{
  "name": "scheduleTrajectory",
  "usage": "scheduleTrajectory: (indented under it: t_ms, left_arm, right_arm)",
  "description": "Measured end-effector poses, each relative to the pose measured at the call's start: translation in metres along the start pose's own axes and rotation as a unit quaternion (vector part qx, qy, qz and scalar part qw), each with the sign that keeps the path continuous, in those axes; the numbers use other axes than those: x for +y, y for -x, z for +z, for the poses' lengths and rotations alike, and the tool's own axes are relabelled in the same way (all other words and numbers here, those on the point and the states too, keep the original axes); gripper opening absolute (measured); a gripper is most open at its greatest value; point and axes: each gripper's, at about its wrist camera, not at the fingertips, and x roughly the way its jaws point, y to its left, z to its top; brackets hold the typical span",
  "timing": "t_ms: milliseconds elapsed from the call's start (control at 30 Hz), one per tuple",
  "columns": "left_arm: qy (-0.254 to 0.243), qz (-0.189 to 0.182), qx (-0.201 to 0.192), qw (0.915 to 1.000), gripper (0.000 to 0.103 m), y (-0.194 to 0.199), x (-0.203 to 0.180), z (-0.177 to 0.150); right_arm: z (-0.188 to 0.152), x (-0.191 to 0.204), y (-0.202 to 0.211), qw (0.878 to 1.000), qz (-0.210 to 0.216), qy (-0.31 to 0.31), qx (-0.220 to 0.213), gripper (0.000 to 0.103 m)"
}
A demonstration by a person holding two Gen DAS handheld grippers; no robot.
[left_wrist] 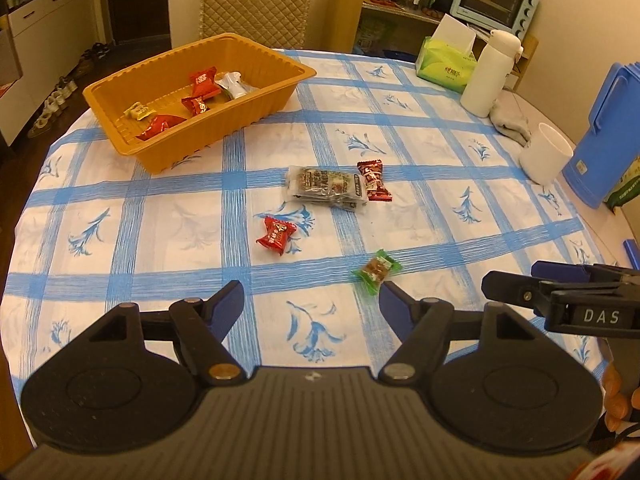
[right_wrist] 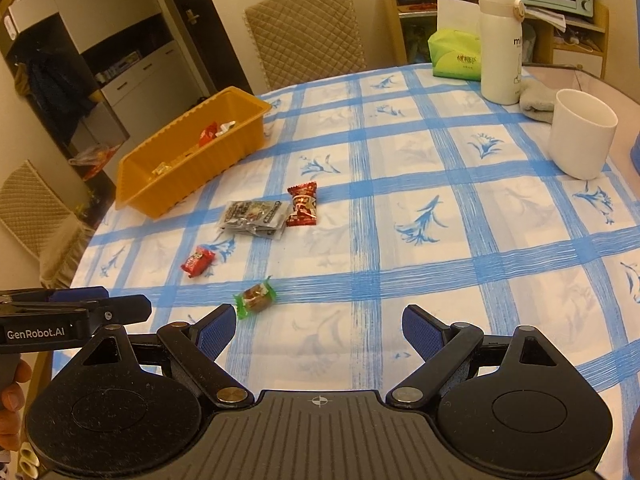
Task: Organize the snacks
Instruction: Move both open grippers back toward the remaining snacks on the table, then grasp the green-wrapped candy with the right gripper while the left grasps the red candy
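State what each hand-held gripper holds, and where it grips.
Nothing. The left hand-held gripper and the right hand-held gripper are both open and empty.

Blue bin (left_wrist: 600,136) cut off at right edge; candy-wrapper print illegible.

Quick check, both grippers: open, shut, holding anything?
Left gripper: open, holding nothing; the green-wrapped candy lies just beyond its fingertips.
Right gripper: open, holding nothing.
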Motion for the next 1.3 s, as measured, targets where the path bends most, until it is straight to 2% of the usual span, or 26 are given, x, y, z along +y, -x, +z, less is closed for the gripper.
scheduleTrajectory:
  t_ms: [133,567,633,700,833,1033,1300]
  left_arm:
    - [-0.008,-0.009,0.009,0.9999,0.068,-0.009,0.010,0.004]
    - [-0.028,-0.024,0.024,0.9990,0.067,-0.029,0.036,0.009]
    - [-0.031,-0.026,0.026,0.9989,0.067,-0.032,0.039,0.010]
    - [-0.034,-0.029,0.027,0.9987,0.067,-0.034,0.041,0.011]
    - [-0.037,-0.034,0.028,0.9984,0.067,-0.038,0.044,0.014]
    - [-0.036,-0.038,0.034,0.9980,0.067,-0.045,0.048,0.014]
    - [-0.034,-0.037,0.039,0.9979,0.067,-0.051,0.054,0.016]
  right_arm:
    - [-0.001,0.010,-0.011,1.000,-0.007,-0.003,0.009,0.090]
    - [-0.006,0.043,-0.045,0.999,-0.012,-0.005,0.035,0.089]
    - [-0.006,0.046,-0.049,0.999,-0.008,-0.006,0.037,0.086]
    - [-0.005,0.048,-0.053,0.999,-0.004,-0.009,0.041,0.075]
    - [-0.004,0.049,-0.061,0.999,0.002,-0.022,0.050,0.063]
    - [-0.003,0.054,-0.069,0.998,0.008,-0.023,0.055,0.055]
    - [0.002,0.059,-0.082,0.998,0.011,-0.024,0.060,0.051]
